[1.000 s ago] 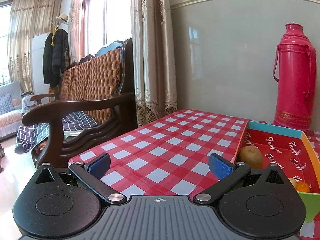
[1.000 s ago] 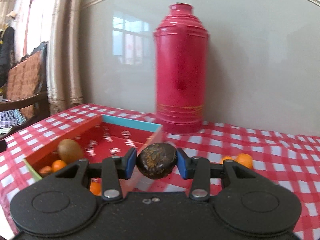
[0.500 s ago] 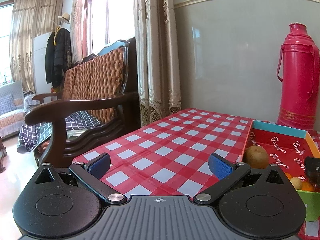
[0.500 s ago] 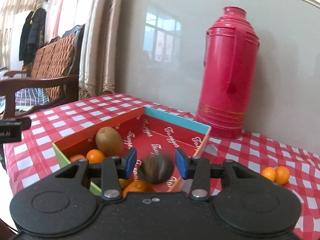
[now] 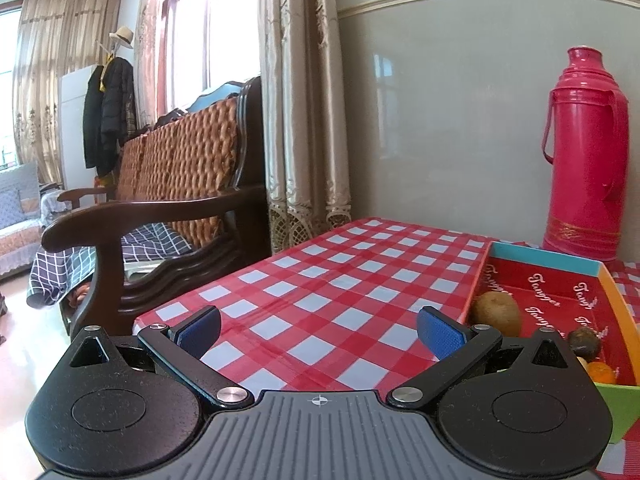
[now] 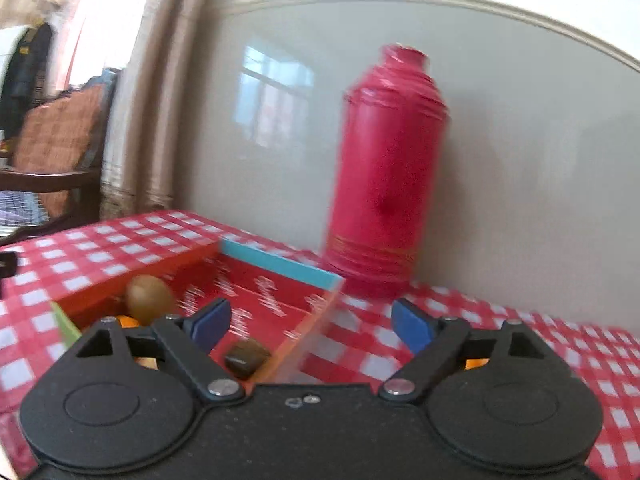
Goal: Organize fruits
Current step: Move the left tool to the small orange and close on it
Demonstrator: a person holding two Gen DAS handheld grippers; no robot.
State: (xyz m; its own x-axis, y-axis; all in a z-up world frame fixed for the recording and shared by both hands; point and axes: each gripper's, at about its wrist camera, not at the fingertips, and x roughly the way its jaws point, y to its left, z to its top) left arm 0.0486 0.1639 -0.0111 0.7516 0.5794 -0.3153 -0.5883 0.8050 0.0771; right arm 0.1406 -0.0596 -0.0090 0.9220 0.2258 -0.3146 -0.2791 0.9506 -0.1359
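Note:
A shallow red box (image 5: 556, 288) with a teal far wall lies on the checked table and also shows in the right wrist view (image 6: 280, 268). In it lie a brown kiwi (image 5: 496, 312), a dark round fruit (image 5: 585, 342) and a small orange (image 5: 602, 372). In the right wrist view the kiwi (image 6: 148, 298) and the dark fruit (image 6: 246, 358) lie in the box. My left gripper (image 5: 318, 330) is open and empty over the cloth, left of the box. My right gripper (image 6: 310, 326) is open and empty above the box's right wall.
A tall pink thermos (image 5: 586, 152) stands behind the box against the grey wall; it also shows in the right wrist view (image 6: 390, 172). A wooden armchair (image 5: 172, 200) stands left of the table edge. An orange (image 6: 476, 362) peeks out behind the right finger on the cloth.
My right gripper opened and let go of the dark fruit, which now lies in the box. The right view has swung to the right. The left gripper barely moved.

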